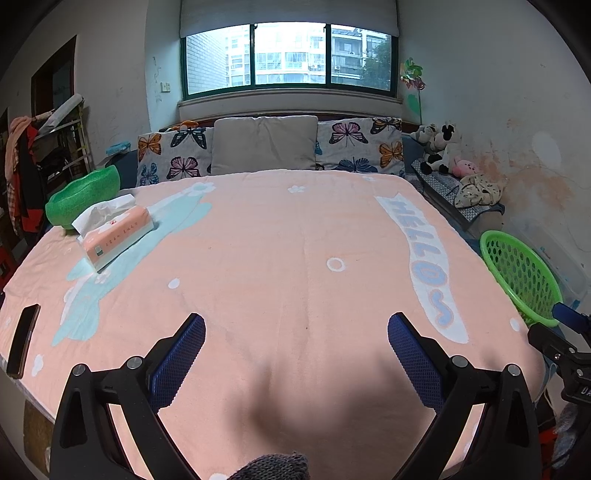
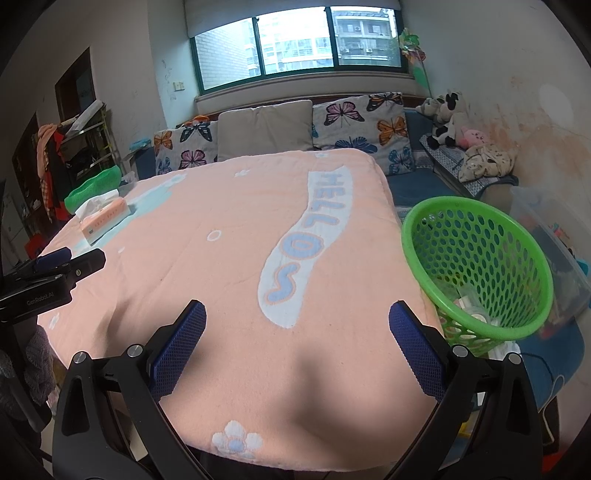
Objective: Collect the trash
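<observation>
Trash (image 2: 471, 306) lies already in the green basket (image 2: 436, 218) beside the bed (image 2: 229, 280) — none shows on the blanket. Both left tongs (image 1: 295, 343) and right tongs (image 2: 297, 332) hover spread wide, empty. The collecting looks nearly finished; next comes scanning for leftovers.

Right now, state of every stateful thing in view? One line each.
Left gripper: open, empty, over the blanket.
Right gripper: open, empty, over the blanket.
Basket: tilted, mouth toward the bed, trash in its bottom.
Tissue box: open, a tissue sticking out.
Phone: flat at the bed edge, screen dark.
Blanket: spread flat, no trash visible on it.
Blind: partly lowered.
</observation>
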A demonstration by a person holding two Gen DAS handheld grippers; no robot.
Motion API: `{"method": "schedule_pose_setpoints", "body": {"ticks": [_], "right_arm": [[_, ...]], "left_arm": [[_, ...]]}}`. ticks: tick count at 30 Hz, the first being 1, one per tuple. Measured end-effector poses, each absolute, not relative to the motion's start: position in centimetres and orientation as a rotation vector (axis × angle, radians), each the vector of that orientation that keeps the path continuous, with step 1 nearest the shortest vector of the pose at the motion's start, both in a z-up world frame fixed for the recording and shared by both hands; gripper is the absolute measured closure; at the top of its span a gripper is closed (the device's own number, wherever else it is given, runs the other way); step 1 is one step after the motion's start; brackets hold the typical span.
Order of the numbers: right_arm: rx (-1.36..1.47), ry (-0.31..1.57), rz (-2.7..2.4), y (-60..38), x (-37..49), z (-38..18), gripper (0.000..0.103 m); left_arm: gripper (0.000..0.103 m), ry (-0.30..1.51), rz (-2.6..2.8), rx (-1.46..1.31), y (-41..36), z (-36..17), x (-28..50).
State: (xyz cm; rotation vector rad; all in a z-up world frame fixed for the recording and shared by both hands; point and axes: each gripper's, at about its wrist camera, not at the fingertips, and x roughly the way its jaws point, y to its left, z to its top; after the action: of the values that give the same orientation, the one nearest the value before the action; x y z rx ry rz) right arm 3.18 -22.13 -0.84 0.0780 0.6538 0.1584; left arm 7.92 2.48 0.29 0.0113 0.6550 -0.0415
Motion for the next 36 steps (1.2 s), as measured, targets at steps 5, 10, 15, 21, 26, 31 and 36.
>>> {"method": "schedule_pose_setpoints", "body": {"ticks": [5,10,15,21,26,31,36], "right_arm": [[0.078,0.655,0.158,-22.1,3.2,-0.9,0.004],[0.084,0.657,0.163,-21.9,3.0,-0.8,0.004],[0.083,0.656,0.165,-21.9,3.0,-0.8,0.004],[0.083,0.657,0.166,-21.8,2.9,-0.7,0.004],[0.085,0.652,0.167,-21.9,3.0,-0.8,0.004],[0.089,0.653,0.168,-21.9,3.0,-0.8,0.004],[0.086,0.652,0.168,-21.9,3.0,-0.8,0.004]], "left_arm": [[0.007,0.656,-0.038,0.009,2.5,0.7,7.9],[0.007,0.640,-0.050,0.020,2.3,1.0,7.7],[0.007,0.643,-0.064,0.009,2.3,1.1,7.6],[0.007,0.639,-0.078,0.013,2.1,1.2,7.5],[0.007,0.646,-0.098,0.017,1.6,1.3,7.5],[0.007,0.632,-0.101,0.026,1.1,1.5,7.1],[0.007,0.617,-0.094,0.024,0.9,1.6,7.0]]}}
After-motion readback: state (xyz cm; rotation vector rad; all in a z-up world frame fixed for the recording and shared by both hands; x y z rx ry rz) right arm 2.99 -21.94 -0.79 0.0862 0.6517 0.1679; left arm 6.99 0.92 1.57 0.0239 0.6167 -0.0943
